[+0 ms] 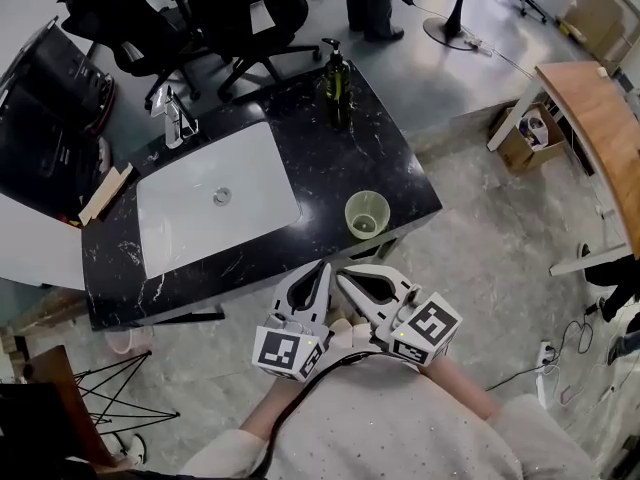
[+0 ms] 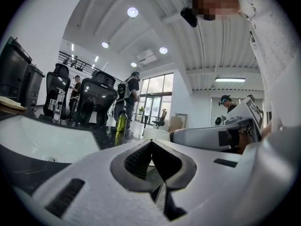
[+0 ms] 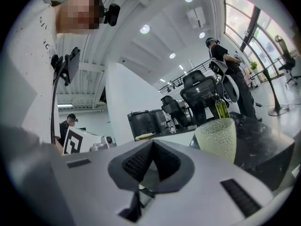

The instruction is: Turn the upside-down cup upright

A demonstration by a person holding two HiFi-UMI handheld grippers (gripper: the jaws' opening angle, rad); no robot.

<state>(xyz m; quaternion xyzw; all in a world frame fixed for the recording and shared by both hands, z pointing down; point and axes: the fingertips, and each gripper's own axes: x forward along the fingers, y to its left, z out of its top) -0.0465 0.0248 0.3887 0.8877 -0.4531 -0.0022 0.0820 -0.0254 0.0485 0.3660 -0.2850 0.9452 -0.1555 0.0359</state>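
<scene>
A pale green translucent cup (image 1: 366,213) stands upright, mouth up, on the black marble counter (image 1: 390,163) near its front right corner. The right gripper view shows the cup (image 3: 217,138) close by on the right, and the left gripper view catches a sliver of the cup (image 2: 156,133) past the jaws. Both grippers hover side by side in front of the counter, close to my body. The left gripper (image 1: 324,268) is shut and holds nothing. The right gripper (image 1: 342,275) is shut and empty too, a short way below the cup in the head view.
A white sink basin (image 1: 215,203) with a chrome tap (image 1: 172,118) fills the counter's left half. A green soap bottle (image 1: 335,73) stands at the back edge. Black office chairs (image 1: 235,13) sit behind the counter, a wooden table (image 1: 600,118) at right.
</scene>
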